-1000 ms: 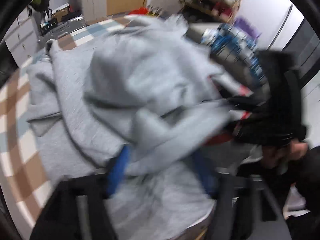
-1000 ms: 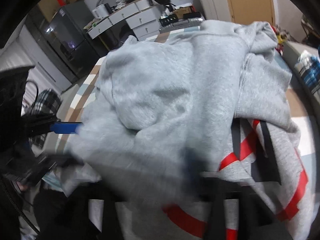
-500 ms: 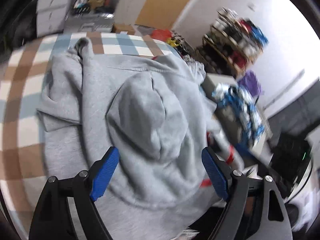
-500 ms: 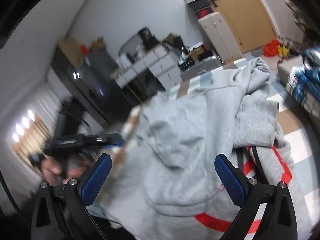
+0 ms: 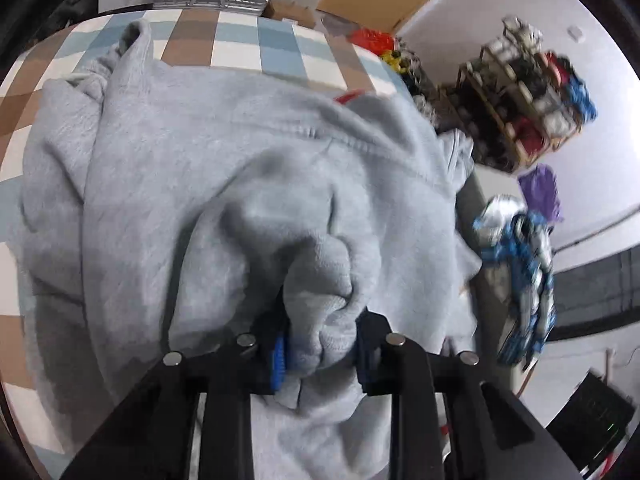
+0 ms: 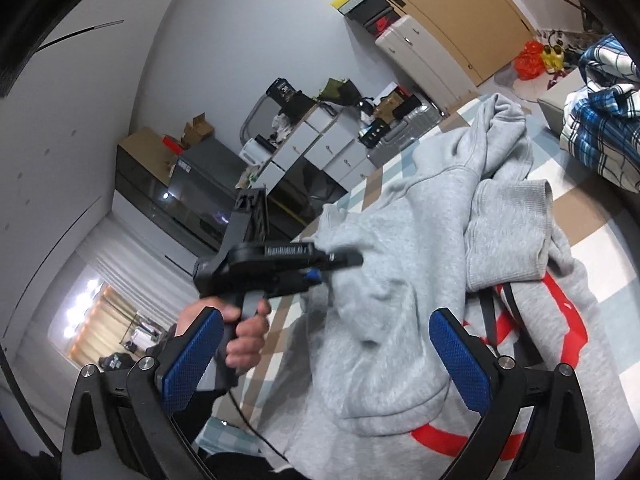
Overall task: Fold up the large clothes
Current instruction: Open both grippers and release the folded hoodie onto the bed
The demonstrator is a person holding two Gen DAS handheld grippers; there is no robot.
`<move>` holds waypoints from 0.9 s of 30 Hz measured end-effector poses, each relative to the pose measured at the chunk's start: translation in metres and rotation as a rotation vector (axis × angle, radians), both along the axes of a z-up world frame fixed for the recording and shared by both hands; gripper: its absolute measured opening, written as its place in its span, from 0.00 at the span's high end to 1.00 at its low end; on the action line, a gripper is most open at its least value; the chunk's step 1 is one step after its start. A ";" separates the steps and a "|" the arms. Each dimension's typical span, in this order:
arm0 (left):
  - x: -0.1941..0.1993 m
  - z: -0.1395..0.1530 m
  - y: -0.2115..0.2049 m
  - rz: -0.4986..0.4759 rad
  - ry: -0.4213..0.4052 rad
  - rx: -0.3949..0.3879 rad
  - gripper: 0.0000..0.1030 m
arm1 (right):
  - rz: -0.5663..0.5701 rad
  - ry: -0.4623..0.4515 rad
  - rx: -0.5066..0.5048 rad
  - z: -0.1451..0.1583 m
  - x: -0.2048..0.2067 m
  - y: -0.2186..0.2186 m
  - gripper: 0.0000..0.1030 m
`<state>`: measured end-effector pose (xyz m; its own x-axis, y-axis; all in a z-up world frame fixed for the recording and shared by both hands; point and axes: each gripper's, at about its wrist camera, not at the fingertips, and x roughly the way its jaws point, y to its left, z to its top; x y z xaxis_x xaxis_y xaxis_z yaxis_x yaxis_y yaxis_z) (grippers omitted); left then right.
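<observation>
A large grey hoodie [image 5: 224, 168] with red and black print [image 6: 568, 320] lies crumpled on a checked table [image 5: 236, 44]. My left gripper [image 5: 320, 348] is shut on a bunched fold of the hood. It also shows in the right wrist view [image 6: 320, 268], held by a hand, biting the hoodie's [image 6: 400, 292] left edge. My right gripper [image 6: 324, 356] is open and empty, raised above the hood, its blue pads [image 6: 460, 356] wide apart. A ribbed cuff [image 6: 508, 232] lies folded over the chest.
A blue plaid garment [image 6: 600, 128] lies on a grey box to the right, also in the left wrist view [image 5: 520, 272]. Shelves [image 5: 528, 92] stand behind it. Drawers and a suitcase [image 6: 328, 148] stand beyond the table's far edge.
My left gripper was open over the hood and has closed on a fold of it. My right gripper has stayed open and lifted back slightly.
</observation>
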<state>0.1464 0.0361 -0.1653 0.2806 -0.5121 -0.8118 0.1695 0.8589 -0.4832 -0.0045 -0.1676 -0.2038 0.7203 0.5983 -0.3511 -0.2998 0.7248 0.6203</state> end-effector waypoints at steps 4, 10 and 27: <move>0.014 0.033 -0.002 0.026 -0.062 -0.027 0.87 | 0.000 0.014 0.009 -0.002 0.003 0.000 0.00; 0.008 0.139 0.002 0.036 -0.314 -0.084 0.87 | -0.024 0.031 0.020 -0.006 0.002 -0.006 0.00; -0.128 -0.061 0.036 -0.061 -0.171 -0.028 0.80 | -0.054 0.095 -0.039 -0.013 0.003 0.009 0.00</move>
<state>0.0188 0.0723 -0.2265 0.3807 -0.5541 -0.7403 0.3024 0.8312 -0.4666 -0.0014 -0.1588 -0.2165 0.7134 0.5443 -0.4412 -0.2014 0.7624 0.6149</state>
